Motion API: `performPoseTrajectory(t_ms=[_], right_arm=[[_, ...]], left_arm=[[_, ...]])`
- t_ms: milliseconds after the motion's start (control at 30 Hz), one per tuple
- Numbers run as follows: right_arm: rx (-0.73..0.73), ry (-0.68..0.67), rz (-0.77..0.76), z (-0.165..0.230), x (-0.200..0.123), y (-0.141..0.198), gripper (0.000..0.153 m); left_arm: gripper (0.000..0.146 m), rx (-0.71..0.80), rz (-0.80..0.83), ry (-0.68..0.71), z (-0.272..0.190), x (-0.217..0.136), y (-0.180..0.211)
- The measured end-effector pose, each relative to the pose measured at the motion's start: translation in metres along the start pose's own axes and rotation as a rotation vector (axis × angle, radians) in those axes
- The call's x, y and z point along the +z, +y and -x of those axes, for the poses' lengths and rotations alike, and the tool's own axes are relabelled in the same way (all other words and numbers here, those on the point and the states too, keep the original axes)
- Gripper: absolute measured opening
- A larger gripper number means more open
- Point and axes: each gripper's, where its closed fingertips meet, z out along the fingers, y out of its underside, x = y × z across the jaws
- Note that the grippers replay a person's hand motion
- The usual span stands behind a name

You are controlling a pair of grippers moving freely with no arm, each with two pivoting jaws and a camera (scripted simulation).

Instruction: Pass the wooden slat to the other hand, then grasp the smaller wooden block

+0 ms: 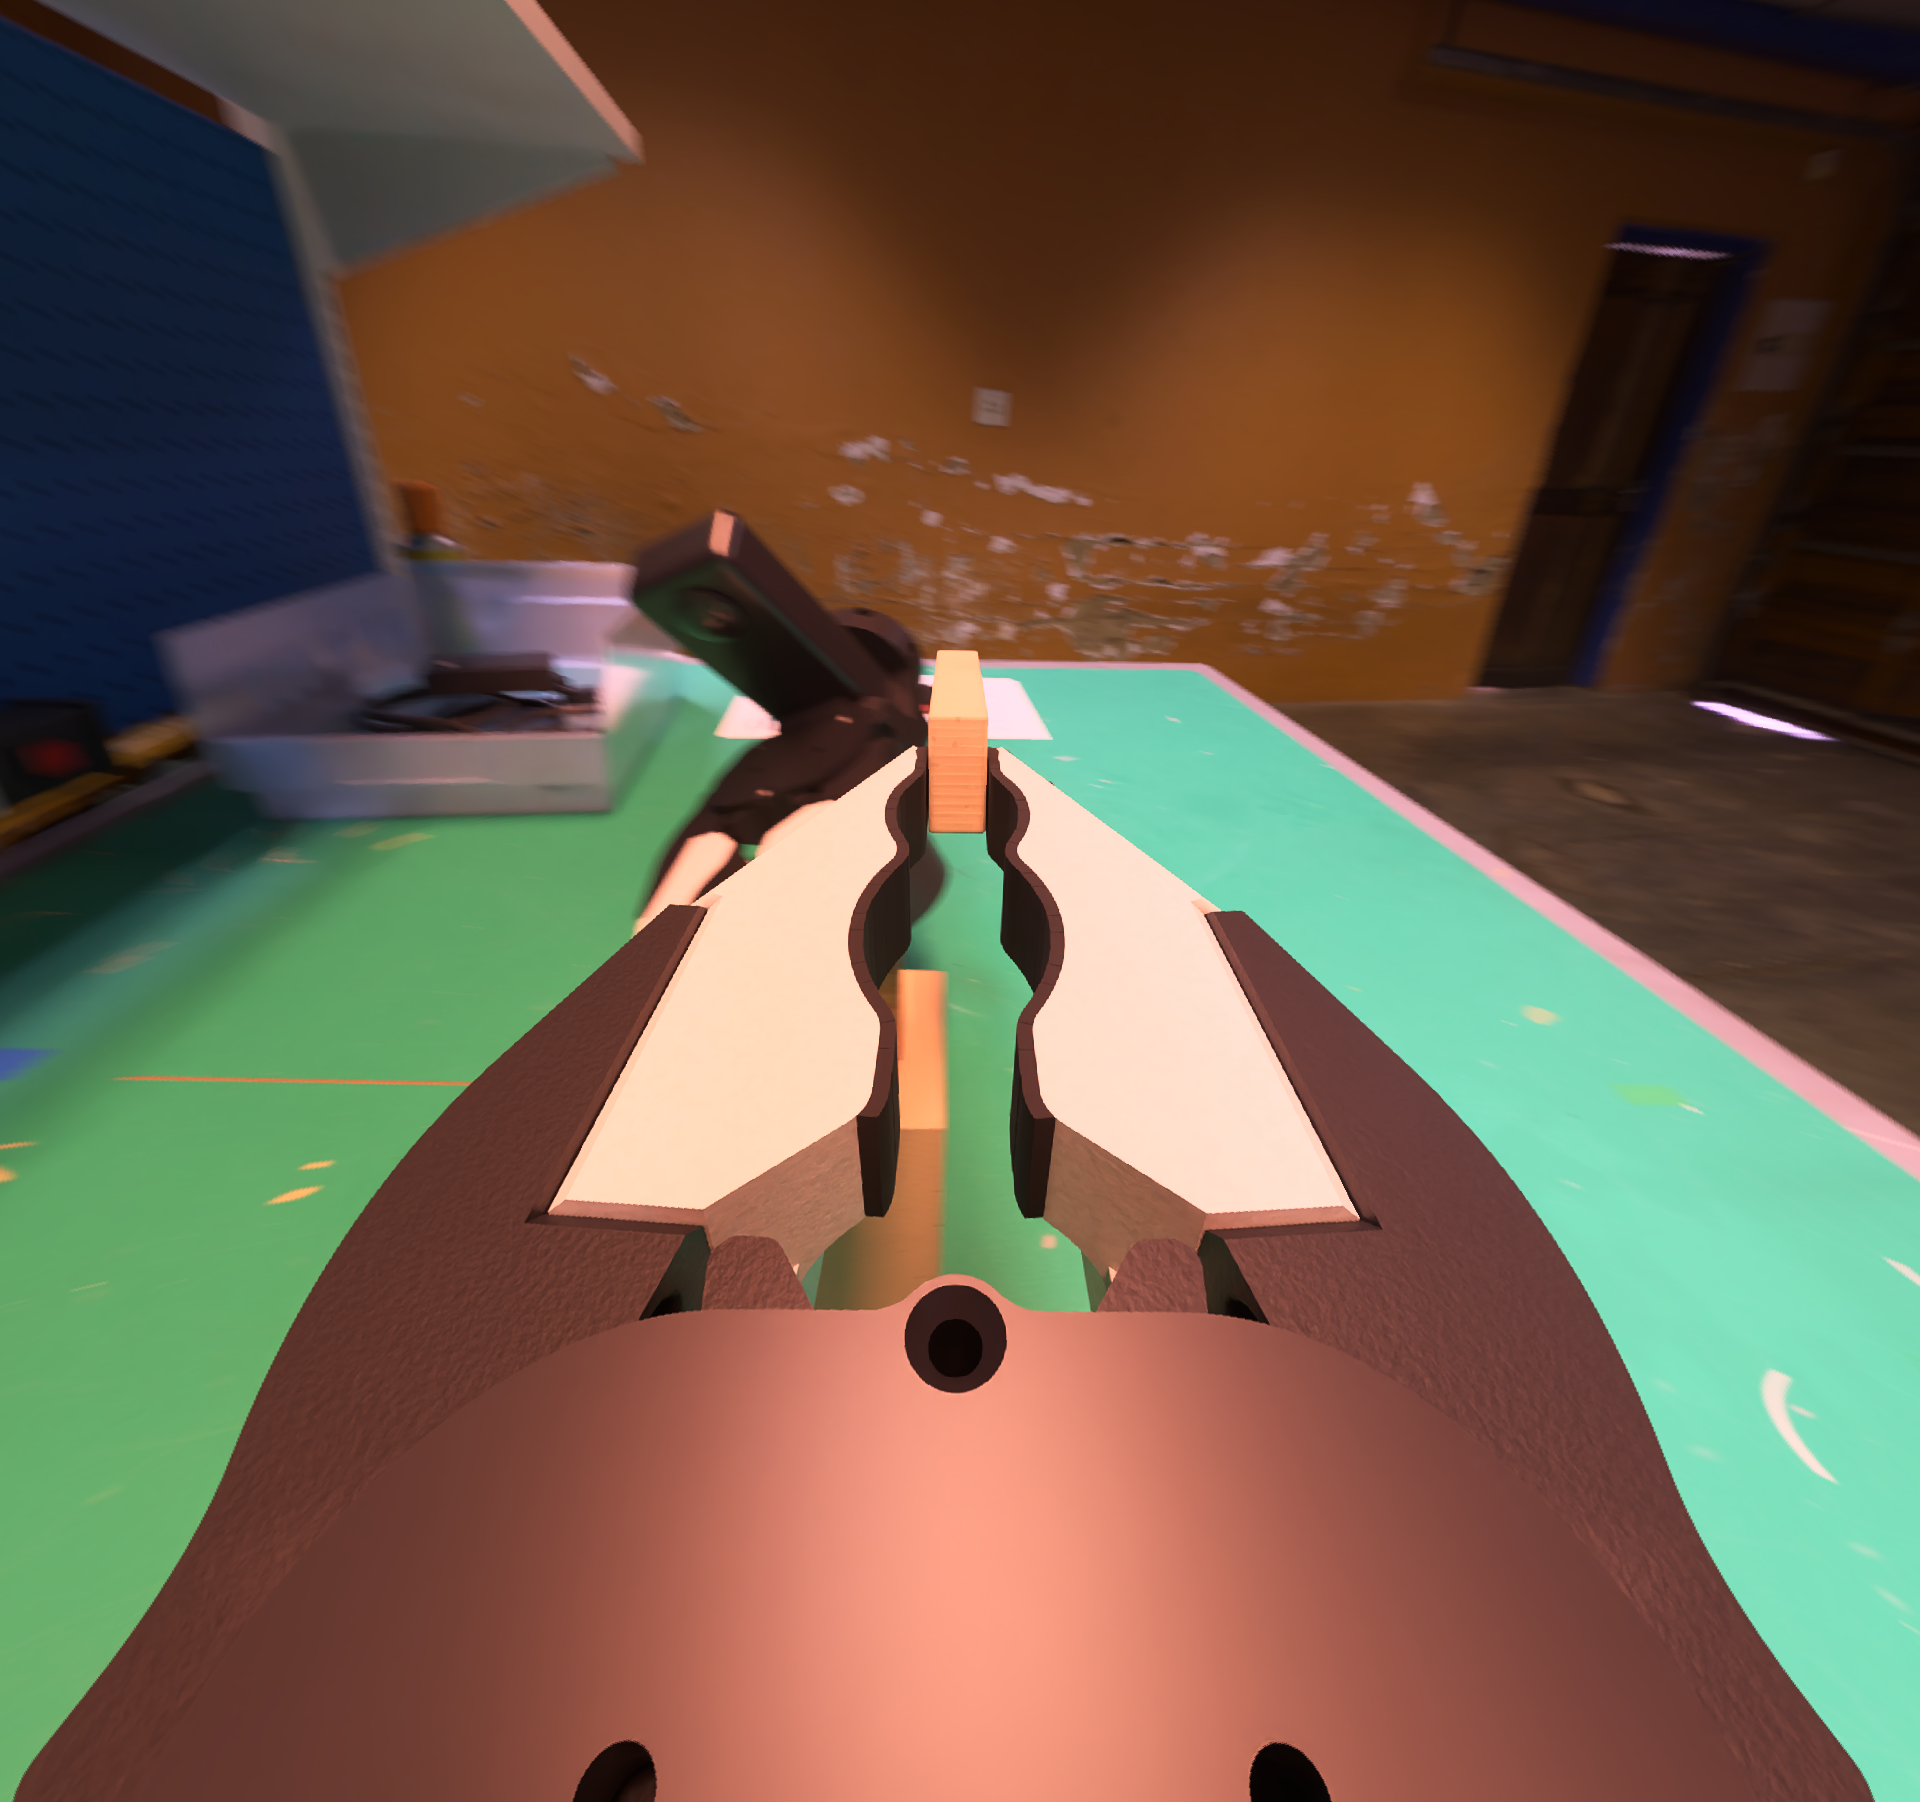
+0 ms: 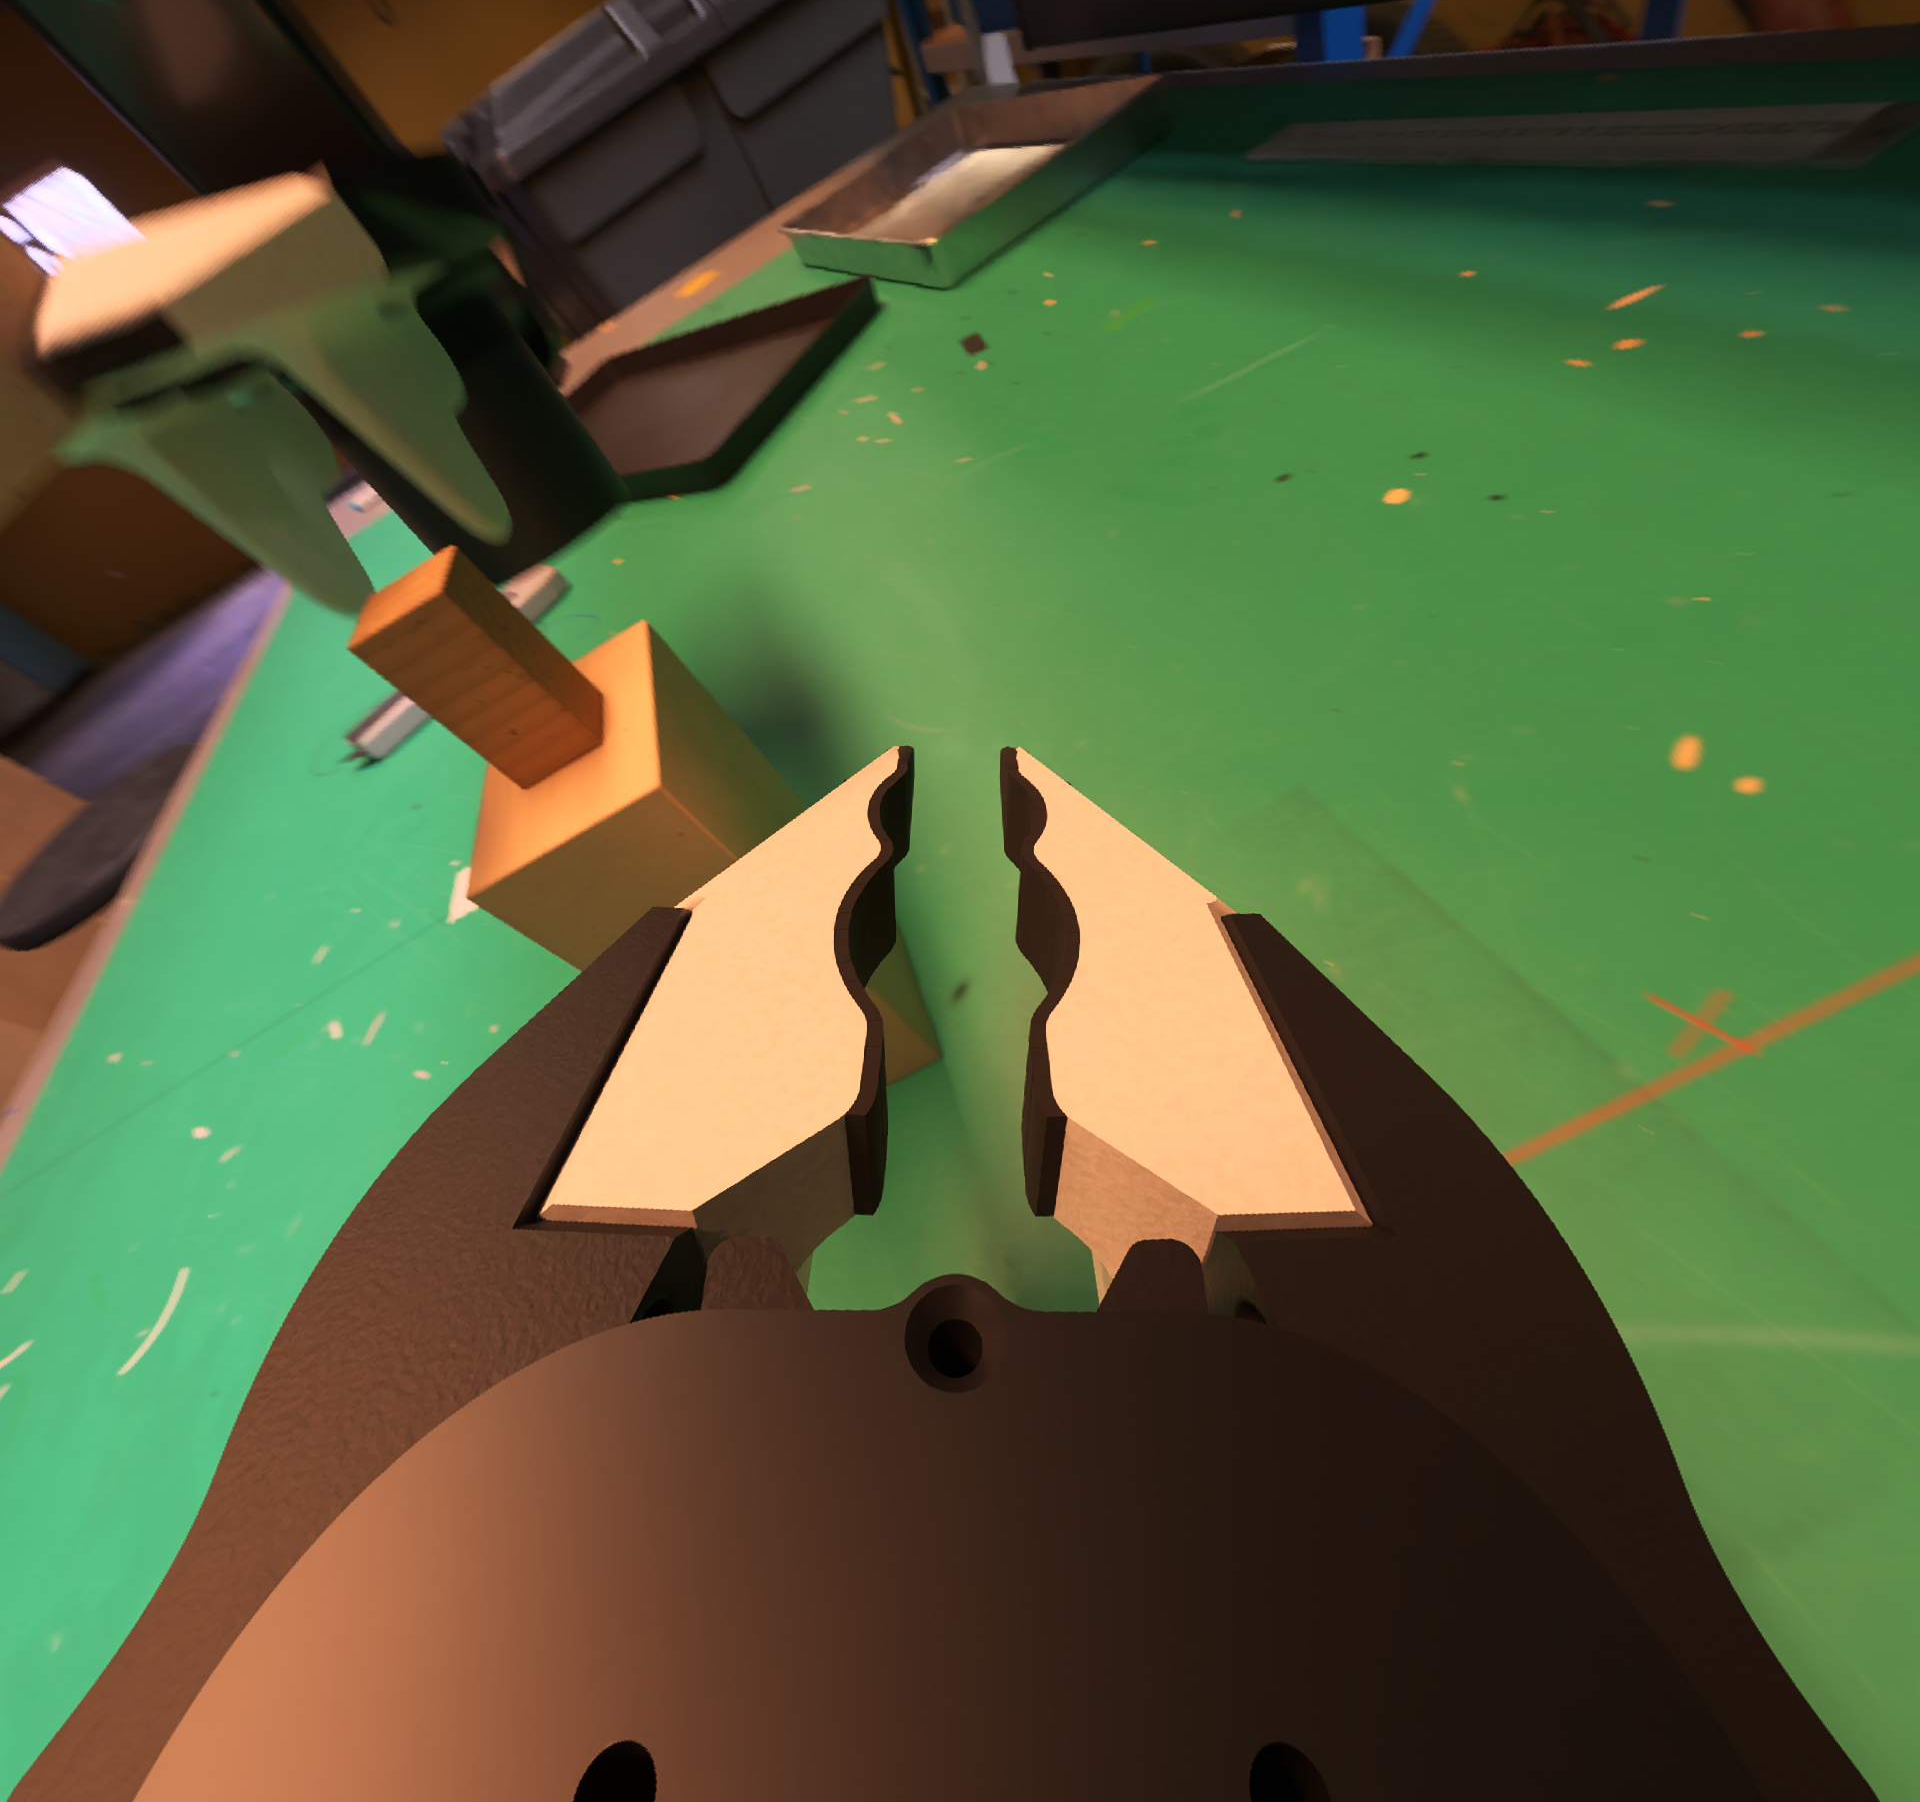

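Left gripper (image 1: 956, 765) pinches the slat (image 1: 956, 744) at its fingertips, above the green table (image 1: 1455, 921). Right gripper (image 2: 956, 765) is spread and holds nothing, low over the table. The block (image 2: 623, 817) lies just left of it, under the slat.

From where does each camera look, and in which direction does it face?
Left wrist view: sits on the left tool, faces along the green table toward an orange wall; its own fingers grip the wooden slat.
Right wrist view: sits on the right tool, faces down across the table; its own fingers stand open, empty, beside a wooden block.
Shared: slat, table, block, and each shows the other tool farther off.
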Motion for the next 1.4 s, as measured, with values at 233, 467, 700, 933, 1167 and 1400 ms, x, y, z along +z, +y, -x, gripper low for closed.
performPoseTrajectory(t_ms=[233, 467, 700, 933, 1167, 1400], right_arm=[[-0.159, 0.359, 0.032, -0.052, -0.060, -0.010, 0.014], [-0.216, 0.652, 0.138, -0.110, -0.129, 0.015, 0.007], [-0.113, 0.861, 0.142, -0.136, -0.172, 0.021, 0.000], [-0.040, 0.849, 0.090, -0.140, -0.178, 0.024, 0.000], [-0.050, 0.836, 0.158, -0.142, -0.170, 0.034, 0.000], [-0.072, 0.829, 0.234, -0.143, -0.161, 0.044, 0.000]], left_arm=[[0.009, 0.057, -0.202, -0.345, 0.059, -0.070, -0.054], [0.009, -0.151, -0.333, -0.320, 0.080, -0.094, -0.059], [0.009, -0.172, -0.250, -0.216, 0.065, -0.072, -0.048], [0.009, -0.157, -0.068, -0.126, 0.043, -0.031, -0.011], [0.009, -0.050, 0.063, -0.134, 0.036, -0.018, 0.009], [0.009, -0.036, 0.089, -0.132, 0.035, -0.015, 0.015]])
